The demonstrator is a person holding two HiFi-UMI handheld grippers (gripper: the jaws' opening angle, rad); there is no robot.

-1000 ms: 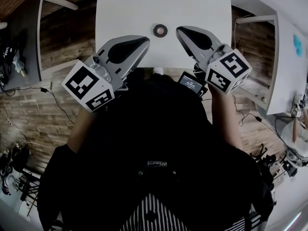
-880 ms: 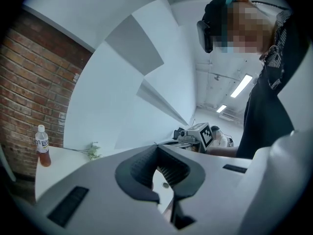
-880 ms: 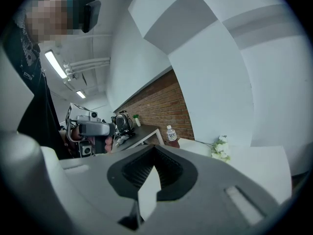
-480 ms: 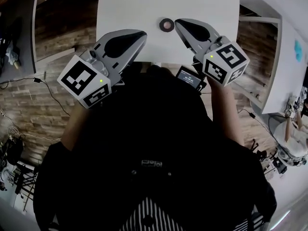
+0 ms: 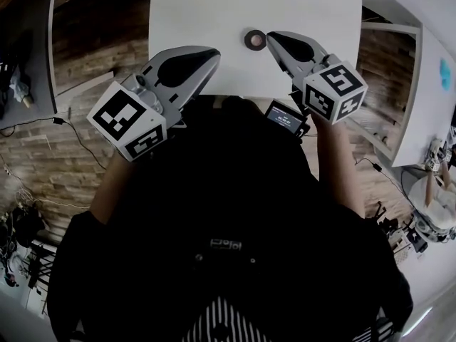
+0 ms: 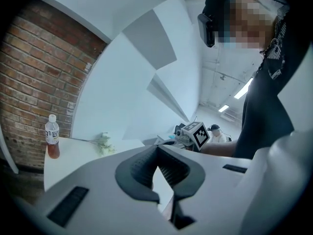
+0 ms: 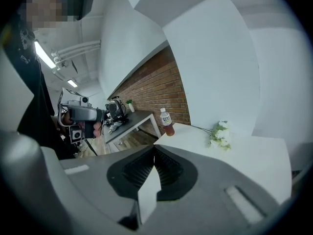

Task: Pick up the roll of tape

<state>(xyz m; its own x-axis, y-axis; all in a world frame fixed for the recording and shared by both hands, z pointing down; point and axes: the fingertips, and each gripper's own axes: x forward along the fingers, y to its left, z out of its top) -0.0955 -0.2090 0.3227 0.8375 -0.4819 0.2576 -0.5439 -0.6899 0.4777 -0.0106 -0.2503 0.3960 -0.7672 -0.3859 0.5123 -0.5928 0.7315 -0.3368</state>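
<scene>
The roll of tape [image 5: 254, 39], a small dark ring with a pale core, lies flat on the white table [image 5: 214, 6] near its front edge. My right gripper [image 5: 271, 36] is shut and empty, its tip just right of the roll and close to it. My left gripper [image 5: 212, 51] is also shut and empty, over the table's front edge, left of the roll and nearer to me. In the left gripper view the left gripper [image 6: 157, 150] shows its pads meeting. The right gripper [image 7: 154, 148] looks the same in its own view. Neither gripper view shows the tape.
A bottle [image 7: 166, 122] with brown liquid and a bunch of white flowers [image 7: 220, 133] sit at the table's far end. A dark side table [image 7: 132, 119] stands to the left, another white table [image 5: 427, 84] to the right. The floor is wood.
Both grippers have moved forward and down toward the table. The right gripper's tip has drawn closer to the tape roll. Both stay shut.
</scene>
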